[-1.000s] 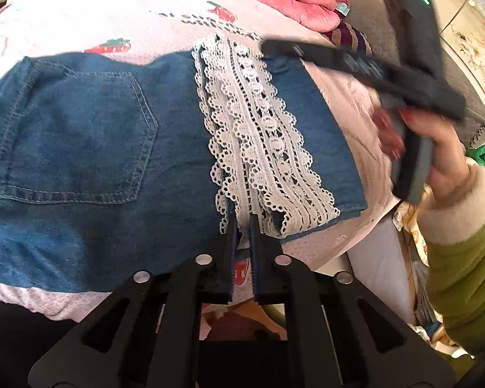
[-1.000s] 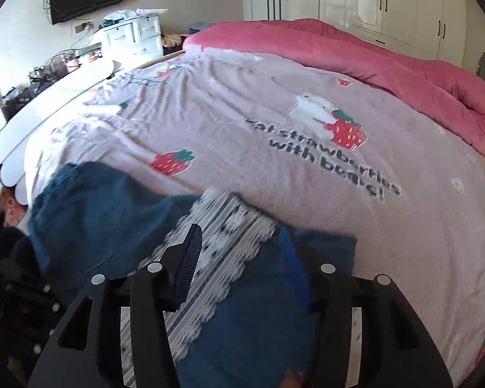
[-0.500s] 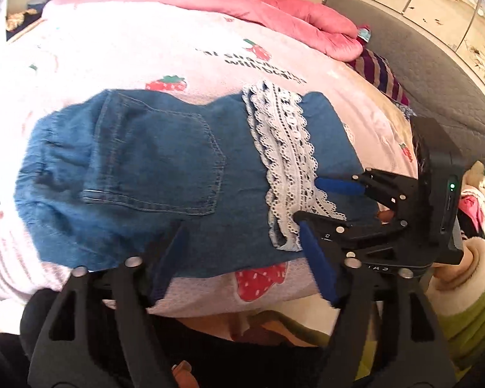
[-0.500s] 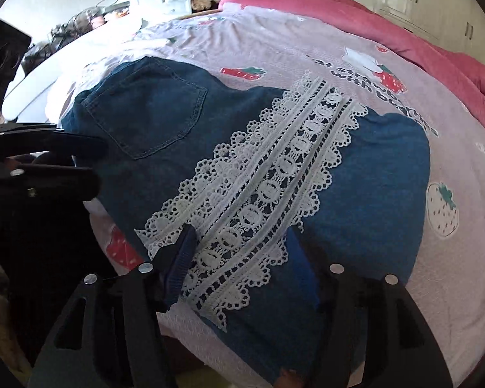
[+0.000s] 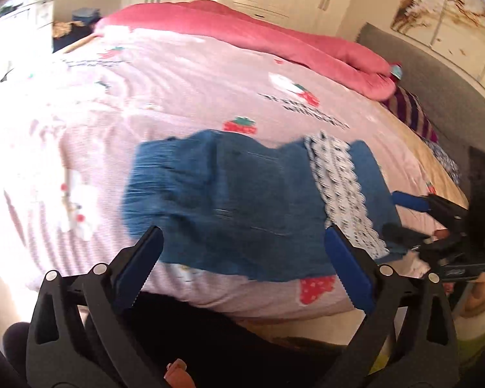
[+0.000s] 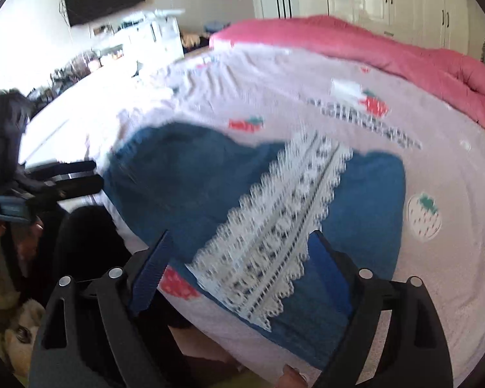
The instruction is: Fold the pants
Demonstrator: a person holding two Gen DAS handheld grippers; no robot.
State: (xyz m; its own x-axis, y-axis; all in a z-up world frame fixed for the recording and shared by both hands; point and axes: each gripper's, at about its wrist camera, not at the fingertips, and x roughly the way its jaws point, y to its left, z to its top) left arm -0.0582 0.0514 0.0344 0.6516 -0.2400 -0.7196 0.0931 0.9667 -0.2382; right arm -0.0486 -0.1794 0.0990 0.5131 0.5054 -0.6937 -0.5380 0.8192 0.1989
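Folded denim pants (image 5: 242, 207), lace band (image 6: 274, 232) showing, are lying near the bed (image 5: 177, 97) edge. Left gripper (image 5: 242, 252) and right gripper (image 6: 239, 258) are hovering, jaws just opened wide, gripping nothing.

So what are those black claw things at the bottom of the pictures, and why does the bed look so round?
They are two grabbing tools, each with two fingers, and a person holds one in each hand. A small camera sits on each tool and looks out along its fingers, and its wide lens bends the bed so it looks round. One picture comes from the left gripper, the other from the right gripper. Each tool also shows at the edge of the other one's picture. On the pink strawberry bedspread lie folded blue denim pants with a white lace trim. Both grippers have just been opening, their jaws stand wide apart, and neither holds anything. A pink quilt is bunched at the far side.
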